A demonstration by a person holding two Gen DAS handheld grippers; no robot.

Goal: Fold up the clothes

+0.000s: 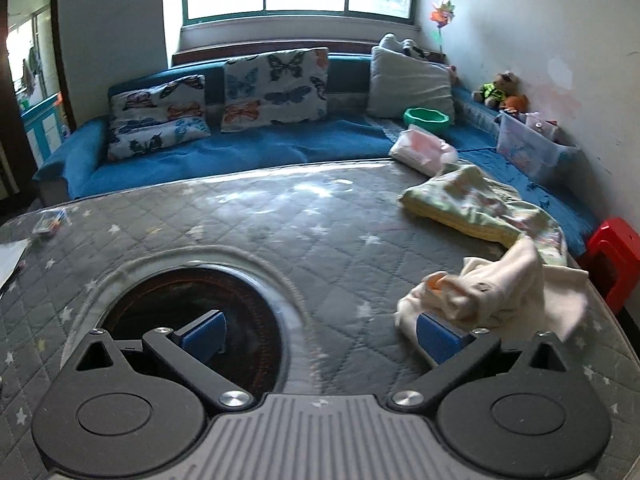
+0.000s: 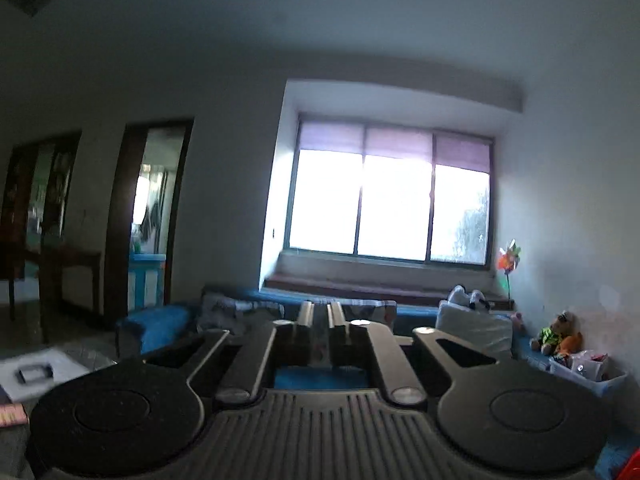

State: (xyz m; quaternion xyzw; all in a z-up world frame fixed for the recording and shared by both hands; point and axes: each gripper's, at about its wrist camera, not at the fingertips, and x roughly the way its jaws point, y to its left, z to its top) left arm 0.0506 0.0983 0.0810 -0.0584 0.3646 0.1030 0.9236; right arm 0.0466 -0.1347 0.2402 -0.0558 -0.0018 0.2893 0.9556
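The cream shirt (image 1: 500,296) lies crumpled on the bench (image 1: 280,232), draped over the right finger of the wide-open left tool (image 1: 320,336). The right tool (image 2: 320,316), seemingly closed on nothing, points away toward the window.

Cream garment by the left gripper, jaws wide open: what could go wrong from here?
1. The crumpled cream garment drapes over only one blue pad of the left gripper; closing now may snag a loose edge rather than a clean hem.
2. It overlaps the yellow-green printed cloth, so a lift could drag both.
3. The right gripper points up at the window, jaws nearly together, with no cloth in view, so it likely cannot help yet.
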